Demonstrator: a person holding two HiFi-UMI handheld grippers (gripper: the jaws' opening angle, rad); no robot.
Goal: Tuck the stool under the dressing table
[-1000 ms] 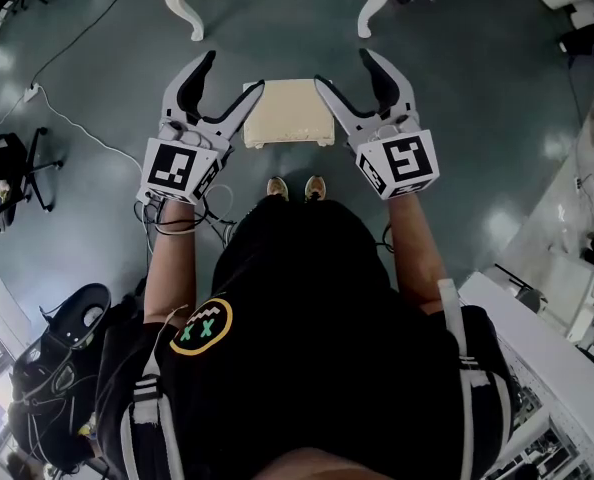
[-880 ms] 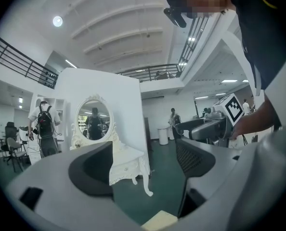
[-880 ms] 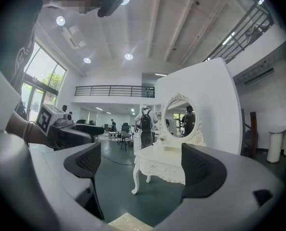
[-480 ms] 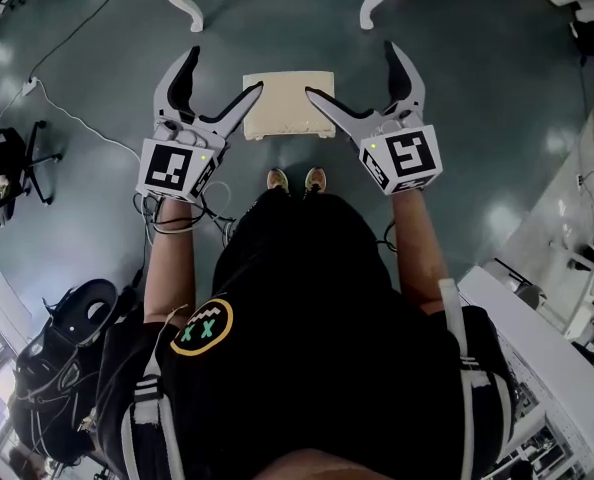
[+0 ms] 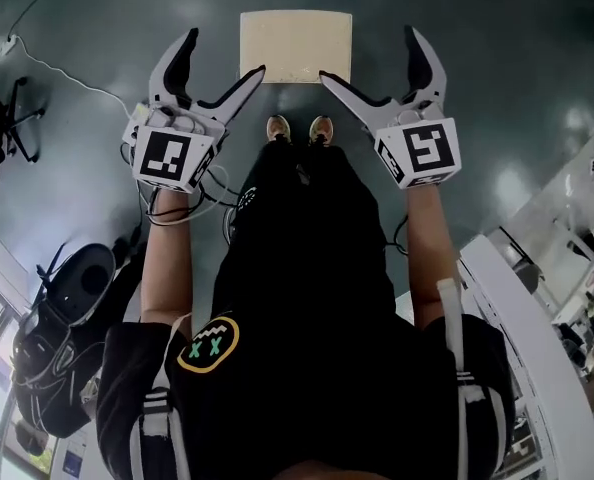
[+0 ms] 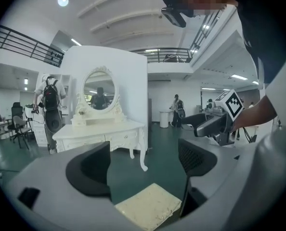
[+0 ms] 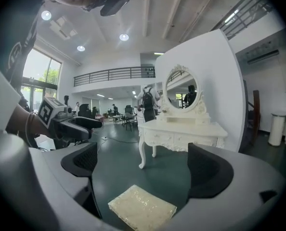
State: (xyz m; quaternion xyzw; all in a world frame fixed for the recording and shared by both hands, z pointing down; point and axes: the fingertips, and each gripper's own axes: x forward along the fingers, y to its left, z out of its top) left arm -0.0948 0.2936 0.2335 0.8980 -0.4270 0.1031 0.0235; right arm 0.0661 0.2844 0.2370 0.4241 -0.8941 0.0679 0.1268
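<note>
Head view, left gripper (image 5: 225,53): upper left of centre; the jaws have just been opening and stand wide, clamping nothing.
Head view, right gripper (image 5: 368,53): upper right of centre; the jaws have just been opening too and stand wide, released.
Head view, stool (image 5: 295,46): cream seat at top centre on the green floor (image 5: 497,88), between the two grippers. Each inner jaw tip overlaps a near corner of the seat in the picture; whether they touch it cannot be told.
Head view, shoes (image 5: 295,128): just below the stool's near edge.
Head view, cable (image 5: 67,73): white, running across the upper left.

Left gripper view, left gripper (image 6: 142,158): pads well apart, pressing on nothing.
Left gripper view, stool (image 6: 150,208): bottom centre, low in the gap, nearer the right-hand jaw.
Left gripper view, dressing table (image 6: 99,136): white, left of centre, beyond the stool and apart from it, with bare floor between.
Left gripper view, mirror (image 6: 99,89): oval, on top of the dressing table.
Left gripper view, right gripper (image 6: 215,124): right of centre, level with the camera.

Right gripper view, right gripper (image 7: 143,165): pads well apart, gripping nothing.
Right gripper view, stool (image 7: 142,207): bottom centre, low between the jaws.
Right gripper view, dressing table (image 7: 181,131): right of centre, behind the stool, not over it.
Right gripper view, left gripper (image 7: 66,121): at the left edge.
</note>
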